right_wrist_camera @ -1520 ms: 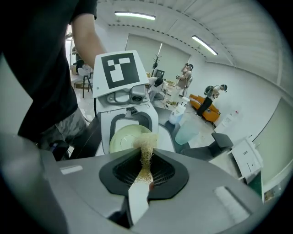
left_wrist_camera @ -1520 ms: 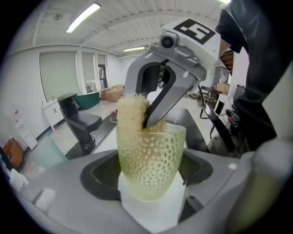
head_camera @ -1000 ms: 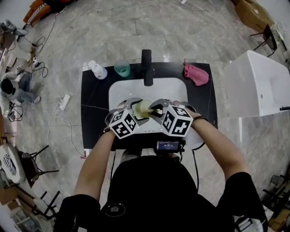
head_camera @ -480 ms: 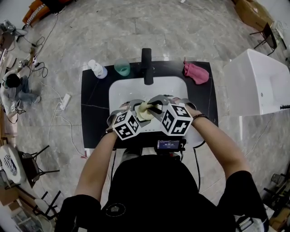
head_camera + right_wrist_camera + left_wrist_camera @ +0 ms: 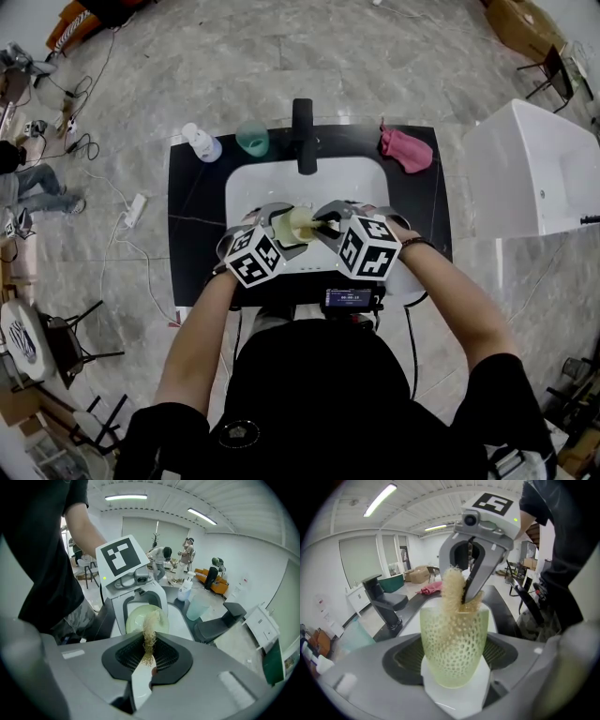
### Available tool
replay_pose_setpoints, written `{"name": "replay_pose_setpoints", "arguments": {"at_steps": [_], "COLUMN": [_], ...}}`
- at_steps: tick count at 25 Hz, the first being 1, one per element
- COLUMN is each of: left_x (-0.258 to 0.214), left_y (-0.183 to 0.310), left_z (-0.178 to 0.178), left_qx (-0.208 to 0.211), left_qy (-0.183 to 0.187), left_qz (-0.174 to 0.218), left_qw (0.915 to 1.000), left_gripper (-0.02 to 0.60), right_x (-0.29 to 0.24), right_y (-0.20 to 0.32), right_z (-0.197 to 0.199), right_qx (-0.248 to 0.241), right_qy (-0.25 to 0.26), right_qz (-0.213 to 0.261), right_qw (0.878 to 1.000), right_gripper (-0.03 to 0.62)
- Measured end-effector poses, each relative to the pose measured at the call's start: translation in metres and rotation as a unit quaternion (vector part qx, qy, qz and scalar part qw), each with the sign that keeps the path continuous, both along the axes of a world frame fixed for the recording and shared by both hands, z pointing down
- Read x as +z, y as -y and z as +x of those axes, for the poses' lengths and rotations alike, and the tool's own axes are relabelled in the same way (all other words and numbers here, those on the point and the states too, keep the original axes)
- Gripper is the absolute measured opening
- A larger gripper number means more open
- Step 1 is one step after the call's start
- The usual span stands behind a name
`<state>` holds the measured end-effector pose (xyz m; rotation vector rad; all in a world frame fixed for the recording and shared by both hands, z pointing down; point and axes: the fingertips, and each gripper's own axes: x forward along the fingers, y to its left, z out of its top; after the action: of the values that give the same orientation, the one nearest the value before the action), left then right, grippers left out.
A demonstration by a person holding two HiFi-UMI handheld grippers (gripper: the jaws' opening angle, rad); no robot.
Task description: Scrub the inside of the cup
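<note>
"What sits in the big black bench (image 5: 187,216)?"

"A white sink (image 5: 253,192). Over it, the left hand-held gripper (image 5: 454,657) grips a pale yellow-green plastic cup with little dots (image 5: 454,634). The cup has stayed put."

"And the right hand-held gripper (image 5: 150,660)?"

"It is closed on a tan stringy scrubber (image 5: 150,634) poked into the cup. The scrubber has slid up a bit since a moment ago, so I think the rubbing is going on."

Open lab: freestanding sink (image 5: 255,190), floor cables (image 5: 86,142)
</note>
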<state>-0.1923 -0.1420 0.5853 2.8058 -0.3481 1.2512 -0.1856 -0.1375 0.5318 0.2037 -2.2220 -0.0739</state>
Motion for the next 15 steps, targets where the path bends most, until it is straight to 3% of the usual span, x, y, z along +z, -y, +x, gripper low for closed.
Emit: {"name": "replay_pose_setpoints", "arguments": {"at_steps": [8,11,15], "left_x": [0.003,0.006,0.009], "left_y": [-0.004,-0.007,-0.011], "left_z": [0.006,0.01,0.014], "left_qx": [0.019,0.026,0.039], "left_qy": [0.023,0.031,0.04], "left_qz": [0.012,0.013,0.011], "left_qw": [0.9995,0.9991,0.9984], "left_gripper": [0.367,0.367,0.367], "right_x": [-0.008,-0.013,-0.013], "right_y": [-0.016,-0.012,-0.002], "right_z": [-0.017,-0.022,-0.022], "right_qx": [0.013,0.014,0.01], "right_qy": [0.041,0.051,0.043], "right_qz": [-0.079,-0.073,-0.03], "right_qw": [0.996,0.996,0.999], "right_gripper": [0.043,0.043,0.044]}}
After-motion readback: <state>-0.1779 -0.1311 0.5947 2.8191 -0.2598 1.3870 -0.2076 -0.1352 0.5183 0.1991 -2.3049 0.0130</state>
